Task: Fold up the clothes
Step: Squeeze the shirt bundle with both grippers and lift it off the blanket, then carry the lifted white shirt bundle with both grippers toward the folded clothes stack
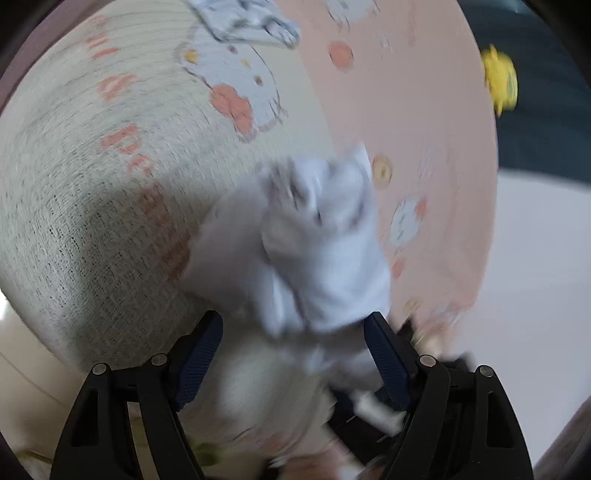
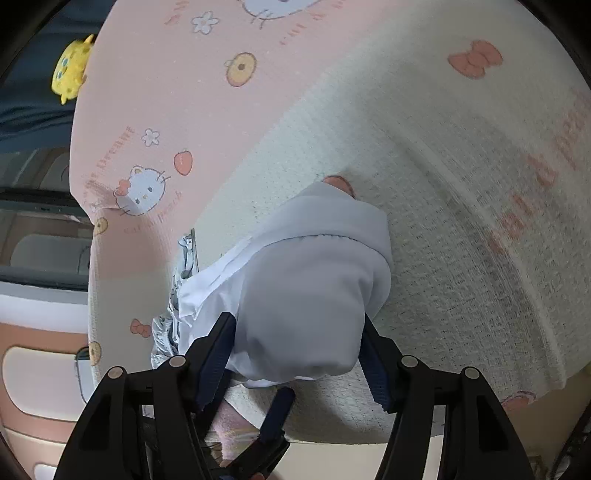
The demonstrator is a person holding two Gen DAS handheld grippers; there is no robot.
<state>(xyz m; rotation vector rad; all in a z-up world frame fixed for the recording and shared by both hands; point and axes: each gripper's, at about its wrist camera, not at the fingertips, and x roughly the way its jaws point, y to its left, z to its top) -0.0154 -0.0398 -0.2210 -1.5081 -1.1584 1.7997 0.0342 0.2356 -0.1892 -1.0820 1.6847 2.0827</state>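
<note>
A pale blue-white garment (image 2: 306, 295) is bunched into a thick bundle over the cream part of the blanket (image 2: 461, 240). My right gripper (image 2: 297, 350) is shut on it, both pads pressing into the bundle's sides. In the blurred left wrist view the same garment (image 1: 325, 258) hangs in front of my left gripper (image 1: 295, 332). Those jaws stand wide: the cloth brushes the right finger and clears the left one. One left finger (image 2: 277, 410) shows under the bundle in the right wrist view.
The bed carries a pink and cream cat-print blanket (image 1: 406, 92). A second printed cloth (image 1: 255, 22) lies at its far side, and a crumpled one (image 2: 171, 317) beside the bundle. A yellow plush toy (image 2: 72, 70) sits beyond the blanket's edge.
</note>
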